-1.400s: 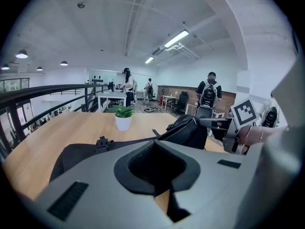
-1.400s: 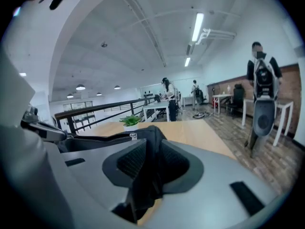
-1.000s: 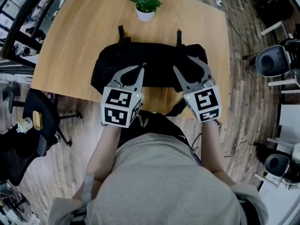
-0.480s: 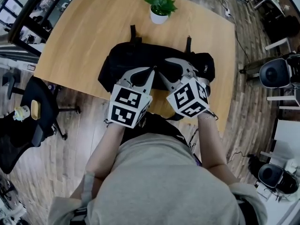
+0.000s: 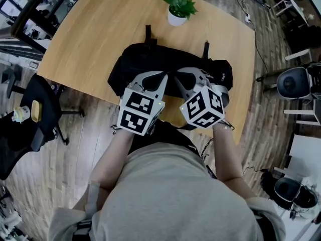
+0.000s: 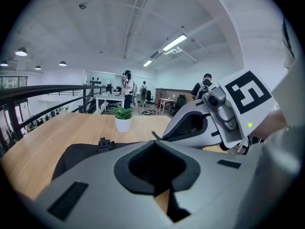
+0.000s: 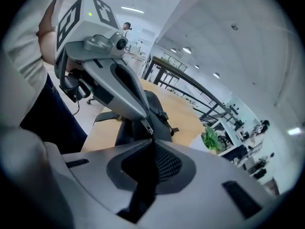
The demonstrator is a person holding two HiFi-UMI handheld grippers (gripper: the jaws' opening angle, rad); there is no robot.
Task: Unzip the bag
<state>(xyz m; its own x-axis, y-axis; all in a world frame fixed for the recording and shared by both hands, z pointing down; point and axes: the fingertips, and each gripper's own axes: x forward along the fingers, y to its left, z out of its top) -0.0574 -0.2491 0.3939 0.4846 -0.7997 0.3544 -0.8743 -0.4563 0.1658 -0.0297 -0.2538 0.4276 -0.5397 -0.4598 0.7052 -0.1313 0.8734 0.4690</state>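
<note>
A black bag (image 5: 145, 67) lies lengthwise on the wooden table (image 5: 90, 29), with its two strap buckles pointing away from me. Both grippers meet over the middle of its top. My left gripper (image 5: 165, 75) is shut, its tips down at the bag; I see nothing between them in the left gripper view. My right gripper (image 5: 178, 74) faces it tip to tip, and its jaws are closing. In the left gripper view a small dark zipper pull (image 6: 152, 134) sticks out at the right gripper's tips. The zipper line itself is hidden under the grippers.
A potted green plant (image 5: 178, 8) stands behind the bag. The table's near edge runs just under my hands. A black office chair (image 5: 30, 119) stands on the floor to the left and grey chairs (image 5: 296, 82) to the right.
The right gripper has swung in from the bag's right part to the middle, next to the left gripper's tips, and its jaws have come together. The left gripper stays put.
</note>
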